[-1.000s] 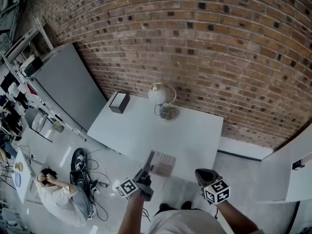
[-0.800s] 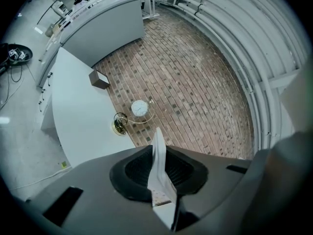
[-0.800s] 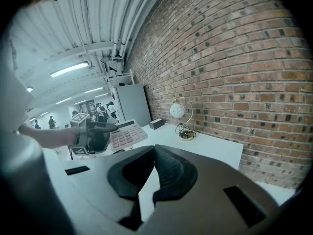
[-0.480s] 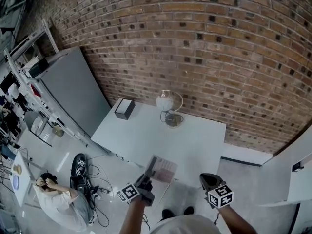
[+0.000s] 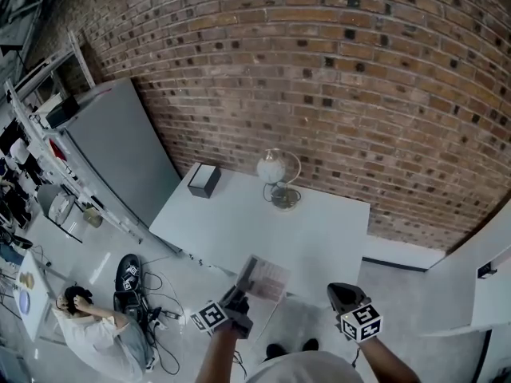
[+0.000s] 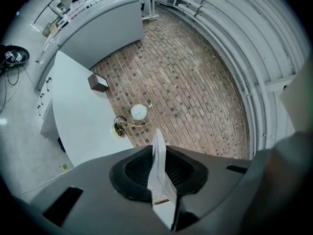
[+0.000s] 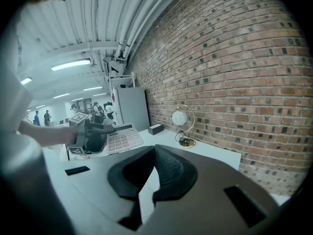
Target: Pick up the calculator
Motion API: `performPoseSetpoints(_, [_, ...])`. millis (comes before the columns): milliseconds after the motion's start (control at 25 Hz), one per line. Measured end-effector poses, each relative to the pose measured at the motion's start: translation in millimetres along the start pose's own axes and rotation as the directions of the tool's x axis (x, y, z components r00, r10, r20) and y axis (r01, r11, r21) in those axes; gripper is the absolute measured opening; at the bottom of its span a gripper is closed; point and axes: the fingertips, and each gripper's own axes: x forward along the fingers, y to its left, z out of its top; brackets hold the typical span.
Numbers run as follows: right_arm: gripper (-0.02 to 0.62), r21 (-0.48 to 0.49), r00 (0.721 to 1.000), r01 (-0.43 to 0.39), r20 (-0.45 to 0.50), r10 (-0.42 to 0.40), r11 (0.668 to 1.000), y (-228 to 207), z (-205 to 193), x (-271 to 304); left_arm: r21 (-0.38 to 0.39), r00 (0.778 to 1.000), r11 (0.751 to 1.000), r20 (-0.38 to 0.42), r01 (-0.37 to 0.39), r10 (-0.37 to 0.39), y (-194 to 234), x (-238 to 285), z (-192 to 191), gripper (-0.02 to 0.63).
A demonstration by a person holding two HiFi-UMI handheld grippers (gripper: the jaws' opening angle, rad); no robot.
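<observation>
Plainly, the left gripper point(image 5: 242, 292) was clamped on the calculator point(image 5: 266, 277), held over the tabletop's point(image 5: 231, 214) near edge.
In the head view the calculator stuck out toward 1 o'clock from that gripper, keys up. The left gripper view showed it edge-on between the pads, both pressed against it. At 3 o'clock from it, apart, the right gripper point(image 5: 342, 291) had its jaws together with nothing between them. On the tabletop a globe point(image 5: 271, 168) stood at 12 o'clock near the brick wall point(image 5: 335, 70), and a dark box point(image 5: 203, 179) sat at the 10 o'clock corner. A person point(image 5: 96, 325) sat on the floor point(image 5: 96, 254) at 8 o'clock.
</observation>
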Motion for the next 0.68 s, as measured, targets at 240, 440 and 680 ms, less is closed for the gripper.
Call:
performPoseSetpoints(240, [0.011,0.0,1.0,-0.001,0.001,0.001,1.0,2.2,0.5,0.2,-0.005,1.0,1.0,0.0,0.003,-0.003,-0.6,-0.6,1.7,0.083])
performPoseSetpoints(440, [0.011,-0.005,1.0,-0.01,0.003,0.01,1.0,3.1,3.7,2.2,-0.011,1.0,1.0,0.001,0.007,-0.007,-2.1,2.4,2.6,0.083])
performPoseSetpoints(680, [0.011,-0.01,1.0,-0.015,0.01,0.015,1.0,6.8,5.0,1.5,0.092,0.997,0.993,-0.011,-0.073,0.074,3.2,-6.4,9.7,0.083])
